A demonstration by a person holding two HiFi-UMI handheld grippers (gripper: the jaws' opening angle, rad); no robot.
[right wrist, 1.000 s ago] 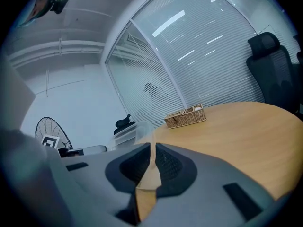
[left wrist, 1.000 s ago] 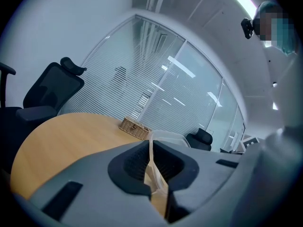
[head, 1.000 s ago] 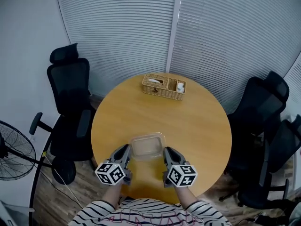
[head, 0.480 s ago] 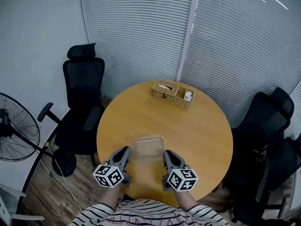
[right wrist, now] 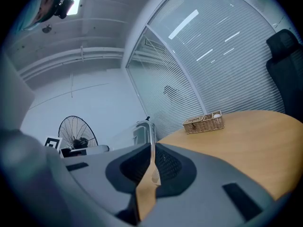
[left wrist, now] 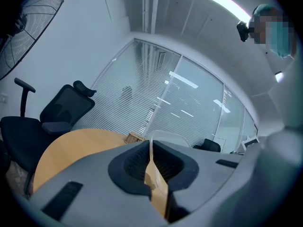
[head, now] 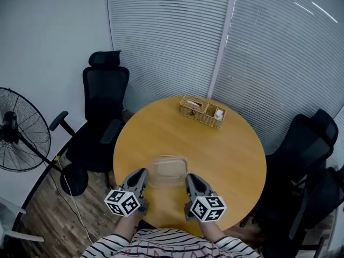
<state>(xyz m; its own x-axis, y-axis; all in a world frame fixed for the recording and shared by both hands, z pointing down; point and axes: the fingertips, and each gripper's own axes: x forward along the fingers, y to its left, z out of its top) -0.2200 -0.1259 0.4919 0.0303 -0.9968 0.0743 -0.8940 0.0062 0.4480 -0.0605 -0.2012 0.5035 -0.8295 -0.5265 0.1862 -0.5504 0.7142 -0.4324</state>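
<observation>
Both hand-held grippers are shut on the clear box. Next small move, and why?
Probably move both together, level and at one pace. The left hand-held gripper and the right hand-held gripper each pinch a thin opposite wall of the clear box over the table, so an uneven move would likely twist it.

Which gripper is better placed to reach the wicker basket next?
Right, probably. The wicker basket sits across the table, more in line with the right gripper than the left gripper. Both are shut on the clear container, so it must let go first.
</observation>
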